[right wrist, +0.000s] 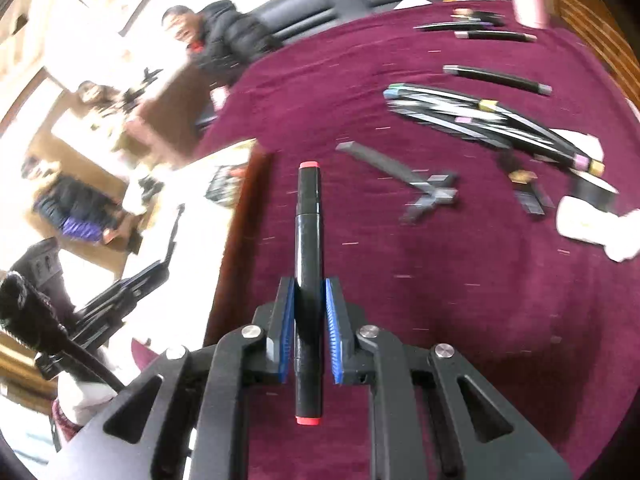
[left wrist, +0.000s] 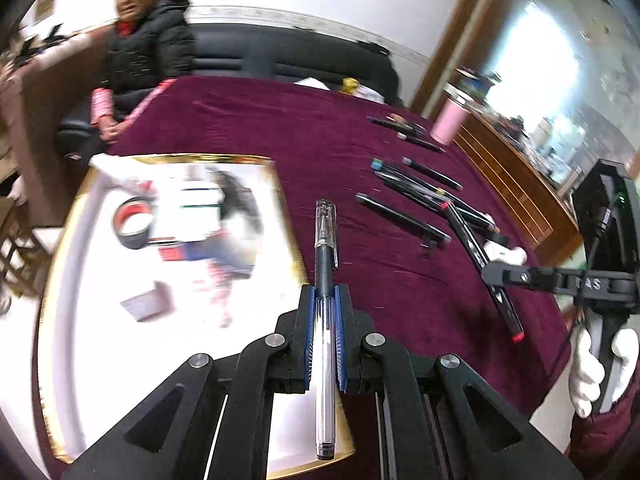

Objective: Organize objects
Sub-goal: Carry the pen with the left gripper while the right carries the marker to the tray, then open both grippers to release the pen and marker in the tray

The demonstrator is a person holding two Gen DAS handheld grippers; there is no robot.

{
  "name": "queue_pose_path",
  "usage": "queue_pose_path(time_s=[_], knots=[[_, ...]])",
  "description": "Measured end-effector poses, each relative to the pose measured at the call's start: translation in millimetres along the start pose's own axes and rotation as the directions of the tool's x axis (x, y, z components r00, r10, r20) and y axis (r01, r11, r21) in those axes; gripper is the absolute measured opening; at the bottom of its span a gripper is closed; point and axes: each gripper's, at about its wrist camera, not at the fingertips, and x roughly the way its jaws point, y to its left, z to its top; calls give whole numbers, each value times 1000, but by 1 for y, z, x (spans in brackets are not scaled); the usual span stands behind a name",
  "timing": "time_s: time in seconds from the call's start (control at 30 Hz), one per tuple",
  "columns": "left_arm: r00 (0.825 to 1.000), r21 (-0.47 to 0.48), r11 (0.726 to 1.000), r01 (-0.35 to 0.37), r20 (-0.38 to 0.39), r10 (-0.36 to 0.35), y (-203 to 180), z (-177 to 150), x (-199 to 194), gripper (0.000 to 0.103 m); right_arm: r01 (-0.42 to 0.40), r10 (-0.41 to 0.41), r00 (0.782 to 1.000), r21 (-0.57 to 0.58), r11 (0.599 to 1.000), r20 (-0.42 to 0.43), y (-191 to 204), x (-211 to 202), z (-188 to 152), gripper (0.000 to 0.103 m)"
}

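Observation:
In the left wrist view my left gripper (left wrist: 325, 292) is shut on a clear gel pen (left wrist: 326, 236) with a black grip. The pen points forward over the gold rim of a white tray (left wrist: 286, 216). My right gripper (right wrist: 310, 284) is shut on a black marker with red ends (right wrist: 308, 208), above the dark red tablecloth (right wrist: 440, 280). The left wrist view shows that same right gripper (left wrist: 494, 276) at the right, with the marker (left wrist: 468, 232) slanting across it. Several black pens and markers (left wrist: 420, 196) lie loose on the cloth beyond.
The tray holds a tape roll (left wrist: 134, 226) and blurred packets. A pink cup (left wrist: 450, 120) stands at the table's far right edge. A person in a dark jacket (left wrist: 148, 52) sits at the far left. A grey toy piece (right wrist: 412, 178) and white cloth (right wrist: 588, 220) lie near the pens.

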Motion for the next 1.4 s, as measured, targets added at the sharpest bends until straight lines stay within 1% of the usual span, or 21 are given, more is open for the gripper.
queue_pose_path(time_s=[0.07, 0.17, 0.2, 0.33, 0.4, 0.43, 0.6, 0.73, 0.8, 0.9, 1.17, 1.33, 1.4], knots=[[999, -30, 999, -33, 14, 33, 20, -2, -8, 7, -33, 32, 999, -23, 999, -34, 21, 17, 2, 13], [997, -65, 995, -78, 10, 79, 47, -4, -10, 7, -73, 67, 994, -66, 995, -88, 55, 46, 2, 13], [995, -74, 992, -100, 3, 101, 59, -5, -9, 7, -85, 76, 991, -79, 993, -109, 69, 60, 3, 13], [987, -113, 981, -159, -30, 157, 97, -4, -1, 7, -145, 129, 977, -82, 986, -172, 102, 101, 7, 14], [984, -144, 974, -177, -46, 172, 119, -5, 0, 7, -166, 148, 968, -79, 983, -203, 119, 125, 9, 14], [982, -151, 970, -189, -52, 183, 127, -7, 0, 7, -170, 150, 966, -79, 982, -212, 124, 132, 8, 14], [971, -163, 959, -233, -95, 220, 165, 5, 15, 7, -192, 169, 950, -62, 979, -261, 150, 176, 8, 14], [962, -156, 953, -258, -128, 239, 181, 19, 32, 7, -211, 191, 942, -45, 976, -276, 160, 195, 11, 14], [966, -165, 957, -239, -140, 217, 187, 22, 38, 7, -210, 189, 941, -48, 977, -280, 166, 200, 13, 14], [962, -150, 956, -251, -151, 228, 185, 23, 45, 7, -216, 193, 938, -51, 975, -287, 176, 207, 13, 14], [973, -217, 952, -214, -129, 190, 193, 26, 43, 8, -175, 149, 946, -66, 982, -289, 186, 225, 17, 14], [983, -261, 950, -171, -107, 148, 196, 27, 37, 10, -151, 124, 951, -74, 986, -283, 185, 230, 17, 15], [986, -270, 950, -158, -92, 138, 197, 29, 33, 12, -138, 114, 955, -73, 988, -272, 183, 230, 18, 15]])
